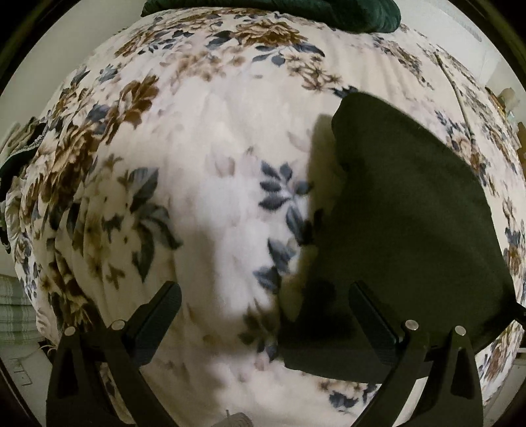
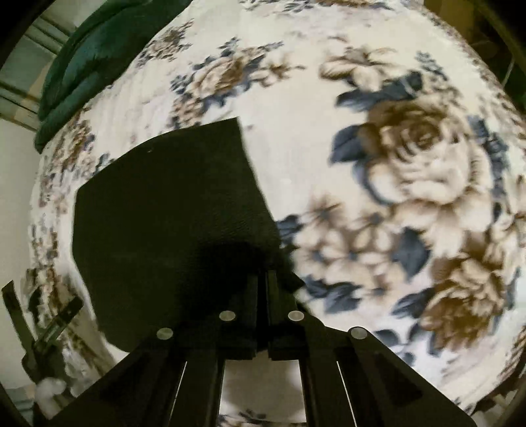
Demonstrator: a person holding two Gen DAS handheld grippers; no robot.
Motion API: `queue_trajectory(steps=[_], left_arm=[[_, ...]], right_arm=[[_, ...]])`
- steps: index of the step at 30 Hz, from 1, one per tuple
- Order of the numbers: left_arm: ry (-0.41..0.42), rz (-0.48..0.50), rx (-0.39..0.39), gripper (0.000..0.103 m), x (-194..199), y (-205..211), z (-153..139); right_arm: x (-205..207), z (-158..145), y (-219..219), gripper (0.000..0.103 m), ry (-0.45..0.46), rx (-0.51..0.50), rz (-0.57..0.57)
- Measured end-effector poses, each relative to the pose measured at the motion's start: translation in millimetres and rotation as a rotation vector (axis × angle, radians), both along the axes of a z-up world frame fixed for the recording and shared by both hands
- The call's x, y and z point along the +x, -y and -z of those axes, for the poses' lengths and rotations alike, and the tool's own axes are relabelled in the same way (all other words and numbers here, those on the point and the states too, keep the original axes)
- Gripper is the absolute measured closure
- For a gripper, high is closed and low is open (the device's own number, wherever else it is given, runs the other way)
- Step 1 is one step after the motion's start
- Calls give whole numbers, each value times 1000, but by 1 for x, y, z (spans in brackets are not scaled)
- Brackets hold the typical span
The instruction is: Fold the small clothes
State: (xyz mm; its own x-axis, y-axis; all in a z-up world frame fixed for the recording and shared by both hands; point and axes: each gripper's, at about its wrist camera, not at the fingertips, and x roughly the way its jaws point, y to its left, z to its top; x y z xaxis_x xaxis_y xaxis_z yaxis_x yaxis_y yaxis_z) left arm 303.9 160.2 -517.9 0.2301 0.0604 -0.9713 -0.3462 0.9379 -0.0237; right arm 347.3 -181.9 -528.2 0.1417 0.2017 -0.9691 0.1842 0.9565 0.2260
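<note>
A small dark cloth lies on a floral blanket, to the right in the left wrist view. My left gripper is open and empty above the blanket, its right finger over the cloth's near left edge. In the right wrist view the dark cloth fills the middle left, and my right gripper is shut on its near right corner. The pinched corner is lost in shadow.
A dark green pillow or bedding lies at the blanket's far edge; it also shows in the right wrist view. The left gripper's frame shows at the lower left of the right wrist view. A wall and floor lie beyond the bed's left edge.
</note>
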Motion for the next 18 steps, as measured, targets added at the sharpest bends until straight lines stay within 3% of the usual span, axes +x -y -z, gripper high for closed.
queue_trajectory(steps=[3,7,8,9,11,14,18], left_arm=[[-31,10,7,0,-1,1,10],[-33,15,-12,0,-3,-2,10],[-27,20,-10,0,-3,-3,7],[-20,25,-12,0,-1,-4,5],[-3,30,-23,0,4,-5,1],[36,47,-59,0,22,-6,-3],[108,80,-231,0,53,-13,3]], right_arm=[[6,23,6,100,-64,-17,3],[12,63,-9,99,-194,7,-99],[12,66,-9,91,-223,29,-105],[12,64,-5,75,-236,41,-94],[13,59,8,55,-260,53,-63],[17,51,34,50,-246,176,20],[35,57,53,34,-185,332,56]])
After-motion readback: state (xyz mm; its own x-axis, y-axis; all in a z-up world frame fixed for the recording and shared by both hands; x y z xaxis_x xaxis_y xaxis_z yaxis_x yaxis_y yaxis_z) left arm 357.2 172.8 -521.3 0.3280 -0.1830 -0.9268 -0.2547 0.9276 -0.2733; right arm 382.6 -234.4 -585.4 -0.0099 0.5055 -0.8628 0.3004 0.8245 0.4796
